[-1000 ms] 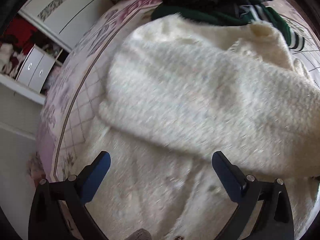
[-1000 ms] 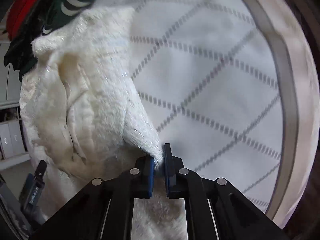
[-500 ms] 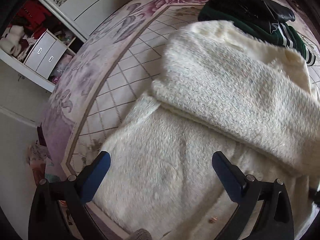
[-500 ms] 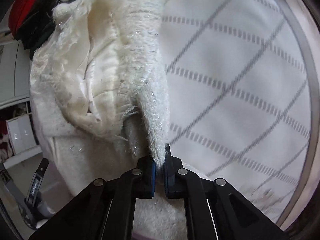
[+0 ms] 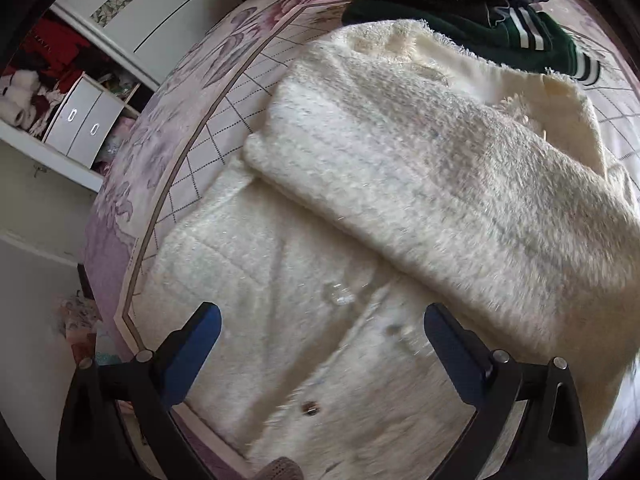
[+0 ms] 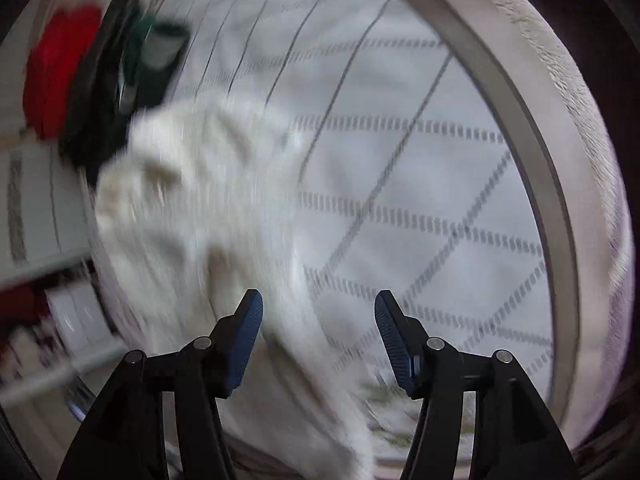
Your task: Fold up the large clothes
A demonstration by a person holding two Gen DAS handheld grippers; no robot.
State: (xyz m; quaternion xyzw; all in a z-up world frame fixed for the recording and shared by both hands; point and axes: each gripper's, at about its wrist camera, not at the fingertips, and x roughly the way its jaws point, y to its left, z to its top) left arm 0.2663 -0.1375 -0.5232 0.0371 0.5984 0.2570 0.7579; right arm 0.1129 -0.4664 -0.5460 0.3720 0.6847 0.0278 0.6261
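Right hand-held gripper (image 6: 318,334), previously clamping the coat (image 5: 360,240), had opened wide, releasing the fold; left hand-held gripper (image 5: 318,346) stood wide, empty.

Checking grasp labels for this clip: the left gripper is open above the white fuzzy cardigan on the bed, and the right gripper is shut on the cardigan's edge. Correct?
Not quite. The right gripper is open, as the right wrist view shows: its jaws stand apart with the white fuzzy cardigan loose between them, not pinched. The rest holds: the left gripper is open above the cardigan on the bed.
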